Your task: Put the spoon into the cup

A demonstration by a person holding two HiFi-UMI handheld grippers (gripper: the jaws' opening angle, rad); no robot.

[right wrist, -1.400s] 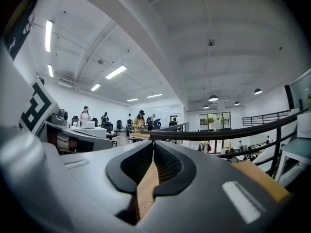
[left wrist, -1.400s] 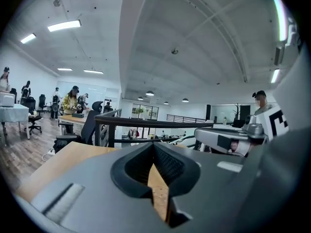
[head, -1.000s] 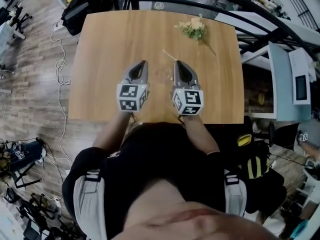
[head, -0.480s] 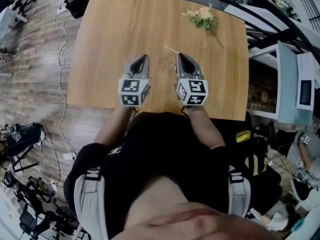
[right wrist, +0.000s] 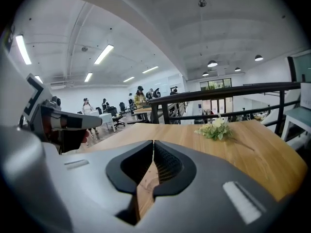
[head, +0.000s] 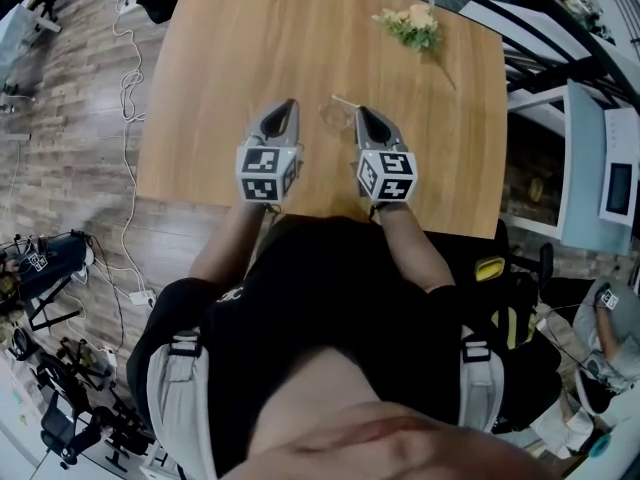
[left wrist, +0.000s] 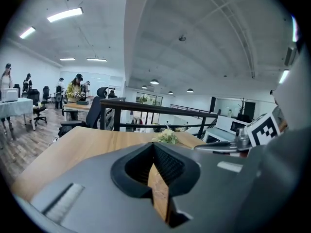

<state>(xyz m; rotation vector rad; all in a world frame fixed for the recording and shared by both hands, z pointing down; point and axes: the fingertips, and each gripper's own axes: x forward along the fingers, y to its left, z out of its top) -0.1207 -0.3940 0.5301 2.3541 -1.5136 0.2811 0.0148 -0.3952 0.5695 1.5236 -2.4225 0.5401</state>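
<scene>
Spoon (head: 346,102) was seen as a thin sliver by the cup (head: 334,118) on the table (head: 220,68), between the left gripper (head: 287,107) and right gripper (head: 361,113), both closed on nothing; one needed to be opened and lowered squarely over the handle.

The rectangular wooden bench (head: 220,58) is honey-brown with fine straight grain. The grey plastic left gripper (head: 288,106) and its twin, the right gripper (head: 361,112), have black ribbed inner faces, and each carries a white cube printed with black square markers. The small flower bunch (head: 412,26) is cream and green. The plank floor (head: 70,118) is streaked grey-brown.
</scene>
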